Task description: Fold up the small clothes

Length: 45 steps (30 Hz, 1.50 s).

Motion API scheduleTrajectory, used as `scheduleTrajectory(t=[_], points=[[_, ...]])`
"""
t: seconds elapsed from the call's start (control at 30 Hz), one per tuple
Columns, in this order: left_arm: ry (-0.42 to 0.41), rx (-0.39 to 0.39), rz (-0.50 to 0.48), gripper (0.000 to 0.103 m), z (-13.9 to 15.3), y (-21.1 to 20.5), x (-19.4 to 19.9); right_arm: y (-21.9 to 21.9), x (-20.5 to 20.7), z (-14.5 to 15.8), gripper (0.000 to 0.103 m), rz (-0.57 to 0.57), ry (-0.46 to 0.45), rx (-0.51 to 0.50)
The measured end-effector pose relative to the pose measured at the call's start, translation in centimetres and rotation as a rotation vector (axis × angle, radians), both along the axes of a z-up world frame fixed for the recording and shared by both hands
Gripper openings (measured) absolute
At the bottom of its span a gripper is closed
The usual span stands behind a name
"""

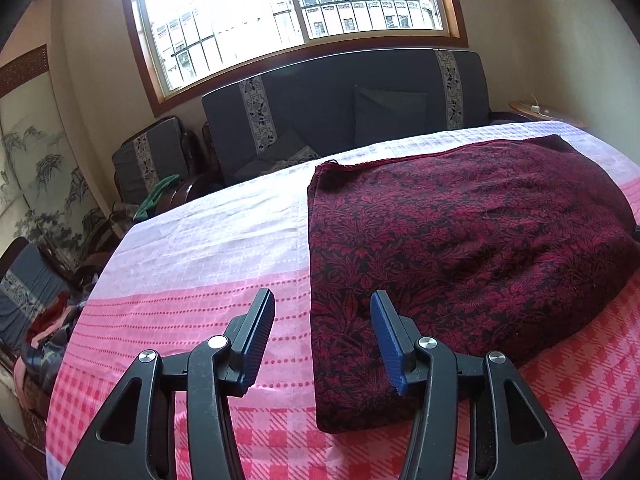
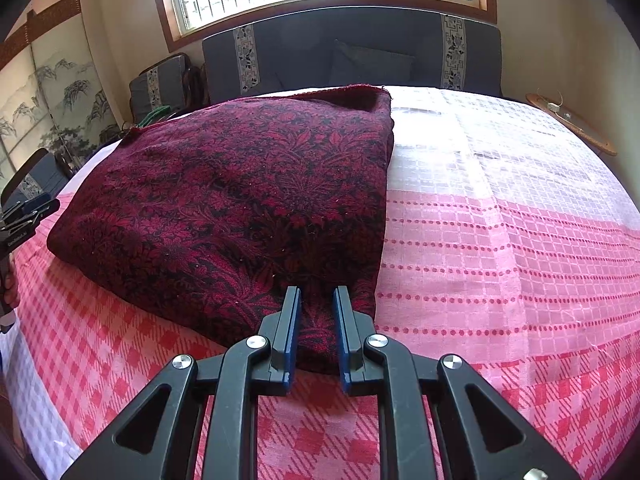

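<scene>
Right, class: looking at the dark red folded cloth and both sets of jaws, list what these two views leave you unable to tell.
- Left wrist view: the folded cloth runs out of frame at the right edge, so its right end is unseen.
- Right wrist view: the right gripper covers the cloth's near corner; how many layers it pinches is hidden.
- Right wrist view: the left gripper is small and cut by the left edge; its jaws are unreadable there.
</scene>
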<state>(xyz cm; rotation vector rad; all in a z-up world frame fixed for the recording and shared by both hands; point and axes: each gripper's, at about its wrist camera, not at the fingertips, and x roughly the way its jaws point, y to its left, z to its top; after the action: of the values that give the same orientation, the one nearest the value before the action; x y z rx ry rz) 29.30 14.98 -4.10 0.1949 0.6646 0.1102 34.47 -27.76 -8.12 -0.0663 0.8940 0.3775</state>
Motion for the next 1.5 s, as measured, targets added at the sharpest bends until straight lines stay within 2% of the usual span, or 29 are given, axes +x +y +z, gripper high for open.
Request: scheduleTrajectory(t=[0.1,0.17,0.3,0.47,0.7,0.97,1.17,1.27,1.4,1.43,1.5], points=[[0.020,-0.020,-0.015,0.053,-0.4,0.6,0.9,-0.1,0.1,-0.1,0.014,-0.001,0.003,0.007],[0.041,-0.070,-0.045,0.053,-0.4,1.3,1.5,0.0,0.0,-0.1,0.014,-0.001,0.000,0.001],[0.107,-0.271,-0.116,0.053,-0.6,4.5,3.0,0.1,-0.1,-0.1,0.014,-0.001,-0.002,-0.005],[0.247,-0.556,-0.221,0.053,-2.0,8.5,5.9,0.0,0.0,-0.1,0.015,0.000,-0.001,-0.003],[0.382,-0.801,-0.312,0.053,-4.4,11.5,10.3,0.0,0.0,-0.1,0.015,0.001,-0.002,-0.006],[0.459,-0.985,-0.411,0.059,-5.3,12.5,15.9,0.1,-0.1,0.0,0.016,0.001,-0.004,-0.007],[0.487,-0.963,-0.489,0.060,-5.1,11.3,18.5,0.2,-0.2,0.0,0.016,-0.001,-0.008,-0.014],[0.484,-0.963,-0.494,0.061,-5.0,10.9,18.9,0.3,-0.3,0.0,0.016,-0.002,-0.010,-0.021],[0.455,-0.951,-0.441,0.059,-4.8,10.2,18.5,0.4,-0.3,0.0,0.016,-0.003,-0.011,-0.022],[0.440,-0.934,-0.402,0.055,-4.7,9.9,18.1,0.4,-0.3,0.0,0.016,-0.003,-0.011,-0.022],[0.397,-0.846,-0.355,0.052,-4.2,8.6,17.2,0.4,-0.3,0.0,0.016,-0.003,-0.011,-0.021]])
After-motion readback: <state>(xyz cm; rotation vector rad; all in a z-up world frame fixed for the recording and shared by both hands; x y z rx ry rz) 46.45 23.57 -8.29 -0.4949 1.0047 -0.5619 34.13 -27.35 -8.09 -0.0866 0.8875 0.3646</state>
